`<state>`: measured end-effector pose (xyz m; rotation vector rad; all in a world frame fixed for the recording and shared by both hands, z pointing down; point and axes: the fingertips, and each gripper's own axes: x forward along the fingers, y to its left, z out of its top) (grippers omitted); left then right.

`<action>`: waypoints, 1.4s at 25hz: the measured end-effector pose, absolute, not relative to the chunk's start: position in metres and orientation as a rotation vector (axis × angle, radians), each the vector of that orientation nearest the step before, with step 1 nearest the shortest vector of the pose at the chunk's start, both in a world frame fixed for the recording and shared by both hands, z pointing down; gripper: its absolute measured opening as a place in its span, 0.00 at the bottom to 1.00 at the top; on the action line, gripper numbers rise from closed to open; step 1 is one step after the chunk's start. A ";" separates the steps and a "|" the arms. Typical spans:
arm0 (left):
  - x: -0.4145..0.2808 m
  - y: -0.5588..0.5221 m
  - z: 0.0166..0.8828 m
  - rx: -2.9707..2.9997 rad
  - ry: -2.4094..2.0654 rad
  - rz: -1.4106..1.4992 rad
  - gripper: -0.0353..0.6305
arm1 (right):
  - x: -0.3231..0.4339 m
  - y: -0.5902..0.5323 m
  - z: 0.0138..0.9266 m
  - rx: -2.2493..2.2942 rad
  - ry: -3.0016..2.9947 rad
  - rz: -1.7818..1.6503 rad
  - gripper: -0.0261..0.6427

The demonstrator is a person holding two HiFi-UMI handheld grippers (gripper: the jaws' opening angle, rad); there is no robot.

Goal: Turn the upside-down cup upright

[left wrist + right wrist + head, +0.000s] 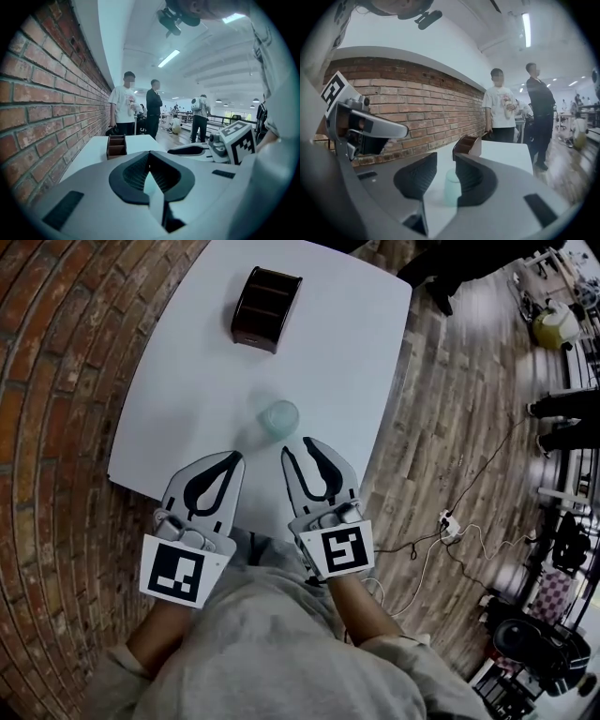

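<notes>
A translucent pale-green cup [278, 418] stands on the white table [328, 324], near its front edge; it looks mouth-down. In the right gripper view the cup [452, 187] shows just beyond the gap between the jaws, touching neither pad. My right gripper [298, 446] is open a little, its tips just short of the cup, with nothing between the fingers [446, 157]. My left gripper [234, 457] is shut and empty, to the left of the cup and slightly nearer to me; its tips meet [149, 153].
A dark brown divided box [265, 307] stands at the table's far end. A brick wall and brick floor run along the left. Cables and a power strip [448, 521] lie on the wood floor to the right. Several people [501, 105] stand beyond the table.
</notes>
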<state>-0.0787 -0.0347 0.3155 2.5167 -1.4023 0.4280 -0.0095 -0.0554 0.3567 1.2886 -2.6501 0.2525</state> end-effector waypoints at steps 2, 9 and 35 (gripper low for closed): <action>-0.078 -0.036 0.318 2.512 -1.400 0.434 0.07 | -0.009 -0.058 0.363 1.284 -2.642 0.255 0.22; -0.076 -0.043 0.324 2.501 -1.385 0.445 0.07 | -0.012 -0.069 0.378 1.256 -2.611 0.235 0.27; -0.081 -0.048 0.342 2.459 -1.357 0.469 0.07 | -0.024 -0.093 0.426 1.214 -2.529 0.270 0.39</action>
